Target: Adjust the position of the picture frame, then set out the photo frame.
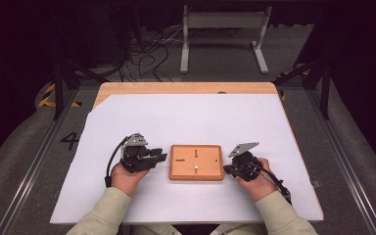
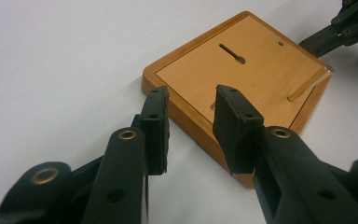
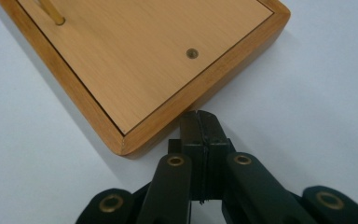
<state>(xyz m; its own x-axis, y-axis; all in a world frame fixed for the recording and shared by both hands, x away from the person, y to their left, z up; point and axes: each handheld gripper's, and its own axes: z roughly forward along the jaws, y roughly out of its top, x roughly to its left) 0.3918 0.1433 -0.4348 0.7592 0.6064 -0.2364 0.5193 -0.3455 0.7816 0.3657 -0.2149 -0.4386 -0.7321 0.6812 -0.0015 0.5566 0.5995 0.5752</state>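
- The left gripper is sitting at the left end of the board, its jaws spread partway and pinching nothing.
- In the left gripper view that gripper is pointing at the board's near edge; one pad is hanging over the white sheet, and the other seems to be crossing in front of the rim. I cannot tell whether either is touching the wood.
- The right gripper is lying at the board's right end with its jaws pressed together on nothing.
- In the right gripper view its tips are resting just against, or a hair off, the board's side rim near a corner.
- The board is lying flat between the two grippers, on the sheet that is covering the table.
- Judging progress: the work seems to be starting. The board is not being lifted or gripped; a hold on its left end looks close, and any lifting, sliding or turning is yet to come.
- Counts: one board, two grippers, one sheet.
- On the board: two dark slots, one brass peg standing up, one small round hole.
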